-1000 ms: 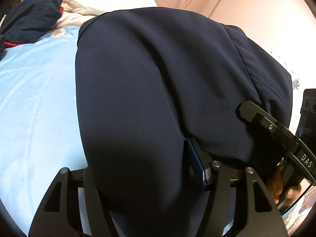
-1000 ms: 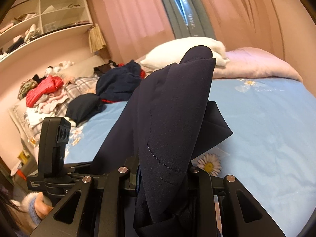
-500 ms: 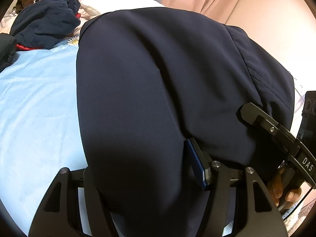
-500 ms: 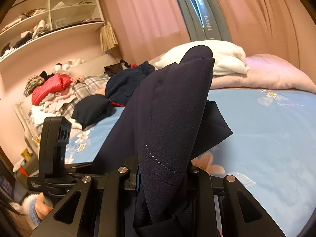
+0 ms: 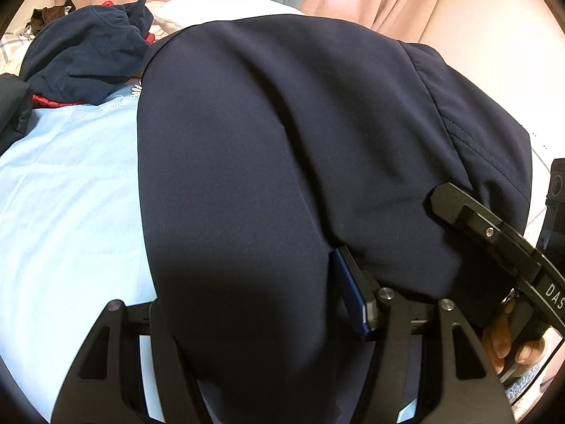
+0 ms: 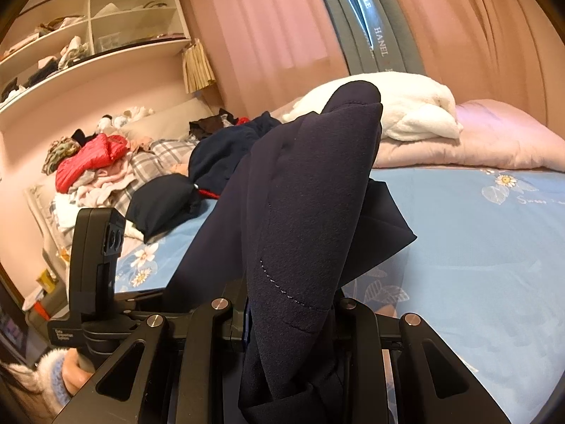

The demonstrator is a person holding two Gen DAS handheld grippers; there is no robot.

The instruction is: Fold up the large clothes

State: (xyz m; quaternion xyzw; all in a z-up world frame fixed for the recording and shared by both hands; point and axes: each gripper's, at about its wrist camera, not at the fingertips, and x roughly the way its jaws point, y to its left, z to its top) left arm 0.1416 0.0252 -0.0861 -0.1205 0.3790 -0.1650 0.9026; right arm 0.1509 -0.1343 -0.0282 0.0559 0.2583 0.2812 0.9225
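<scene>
Navy garment hangs bunched between our two tools above the blue bed sheet. Our left tool clamps a thick fold; our right tool pinches a narrower edge. We should spread both apart evenly, probably by the shoulders, before lowering it flat.

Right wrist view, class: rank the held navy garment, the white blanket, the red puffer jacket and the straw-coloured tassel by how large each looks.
1. Navy garment, though it hangs nearest the camera, which inflates it.
2. White blanket.
3. Red puffer jacket.
4. Tassel, smallest.
</scene>
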